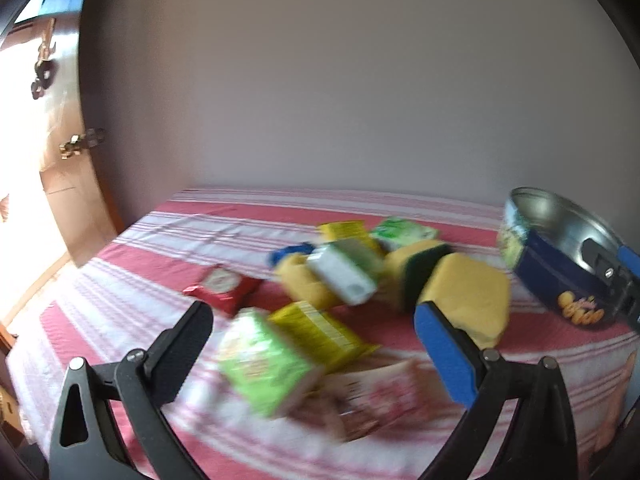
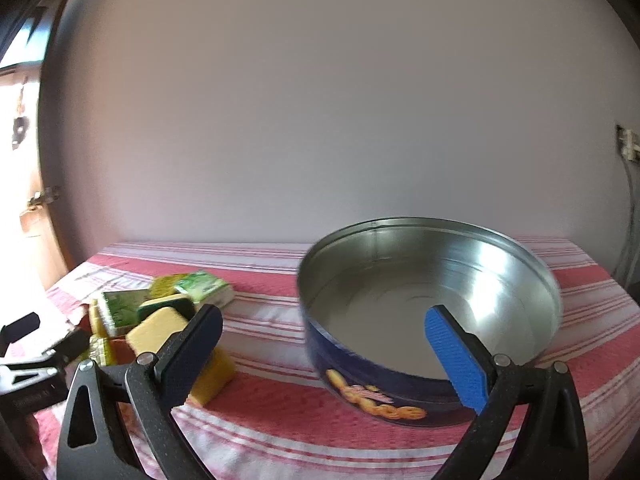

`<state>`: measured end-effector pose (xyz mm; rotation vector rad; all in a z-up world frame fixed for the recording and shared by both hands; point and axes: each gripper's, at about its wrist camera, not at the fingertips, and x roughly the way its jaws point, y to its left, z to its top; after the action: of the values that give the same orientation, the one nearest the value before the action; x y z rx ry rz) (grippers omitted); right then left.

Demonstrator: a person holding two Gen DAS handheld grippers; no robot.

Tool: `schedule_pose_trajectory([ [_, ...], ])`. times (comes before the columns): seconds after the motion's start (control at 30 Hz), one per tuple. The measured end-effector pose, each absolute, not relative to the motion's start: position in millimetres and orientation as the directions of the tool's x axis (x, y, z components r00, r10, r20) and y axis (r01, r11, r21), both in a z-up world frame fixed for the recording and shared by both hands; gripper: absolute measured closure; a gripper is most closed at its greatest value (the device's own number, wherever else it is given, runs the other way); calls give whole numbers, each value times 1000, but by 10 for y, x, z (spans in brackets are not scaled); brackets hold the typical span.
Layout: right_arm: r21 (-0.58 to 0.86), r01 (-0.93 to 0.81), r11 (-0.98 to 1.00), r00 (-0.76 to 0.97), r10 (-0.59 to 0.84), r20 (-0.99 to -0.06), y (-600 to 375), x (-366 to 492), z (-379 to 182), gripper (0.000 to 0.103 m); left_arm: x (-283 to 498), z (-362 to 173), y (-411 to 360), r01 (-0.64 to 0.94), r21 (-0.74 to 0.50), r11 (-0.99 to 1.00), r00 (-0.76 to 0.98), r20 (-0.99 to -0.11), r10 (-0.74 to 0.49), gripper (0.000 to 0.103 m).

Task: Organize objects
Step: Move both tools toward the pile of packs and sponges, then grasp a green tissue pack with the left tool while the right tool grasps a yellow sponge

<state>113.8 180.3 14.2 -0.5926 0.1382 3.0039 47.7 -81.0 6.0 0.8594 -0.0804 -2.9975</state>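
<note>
A pile of small items lies on the red-and-white striped cloth (image 1: 132,276): a green packet (image 1: 264,360), a yellow packet (image 1: 320,332), a pink packet (image 1: 380,396), a red sachet (image 1: 222,286), a white-green box (image 1: 344,272) and yellow sponges (image 1: 468,300). My left gripper (image 1: 312,340) is open, with the green packet between its fingers. An empty blue cookie tin (image 2: 432,308) stands to the right. My right gripper (image 2: 324,344) is open, straddling the tin's near wall, its blue finger (image 2: 456,360) inside the tin.
A pale wall (image 2: 320,100) rises behind the table. A wooden door (image 1: 72,200) stands open at the left with bright light beyond. A cable and socket (image 2: 626,148) are on the wall at the right. The left gripper (image 2: 32,360) shows at the right wrist view's left edge.
</note>
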Motion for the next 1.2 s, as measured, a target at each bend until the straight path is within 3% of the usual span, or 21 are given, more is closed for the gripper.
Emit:
schedule_pose_trajectory([
  [0.2, 111, 27, -993, -901, -72, -427, 1635, 1066, 111, 1, 462, -48, -1227, 59, 28, -998, -809, -584, -65, 1],
  [0.33, 61, 116, -991, -879, -131, -458, 1353, 946, 75, 2, 381, -139, -1295, 78, 31, -996, -774, -629, -80, 1],
  [0.47, -4, 210, -978, -844, -180, -505, 1070, 819, 30, 6, 249, -174, -1339, 100, -37, -994, -741, -669, -50, 1],
  [0.6, -48, 281, -959, -790, -203, -579, 829, 627, -68, 16, 102, -261, -1302, 151, -5, -989, -700, -707, -103, 1],
  [0.67, -70, 298, -952, -766, -194, -613, 770, 539, -127, 17, 78, -328, -1310, 162, -8, -987, -683, -722, -106, 5],
  [0.73, -87, 308, -947, -755, -187, -629, 730, 493, -182, 17, 56, -407, -1346, 157, -40, -987, -666, -742, -76, 22],
  [0.8, -68, 334, -940, -724, -209, -657, 715, 440, -230, 34, 52, -437, -1430, 138, -135, -981, -674, -739, 7, 37],
  [0.83, -65, 336, -940, -717, -211, -664, 718, 426, -245, 34, 55, -442, -1447, 134, -153, -979, -677, -736, 22, 43],
  [0.93, -53, 348, -936, -721, -231, -653, 744, 459, -223, 37, 99, -446, -1468, 137, -174, -975, -684, -729, 34, 50],
  [1.2, 74, 372, -925, -748, -346, -566, 941, 652, 67, 38, 297, -269, -1490, 126, -173, -977, -743, -669, 22, 52],
])
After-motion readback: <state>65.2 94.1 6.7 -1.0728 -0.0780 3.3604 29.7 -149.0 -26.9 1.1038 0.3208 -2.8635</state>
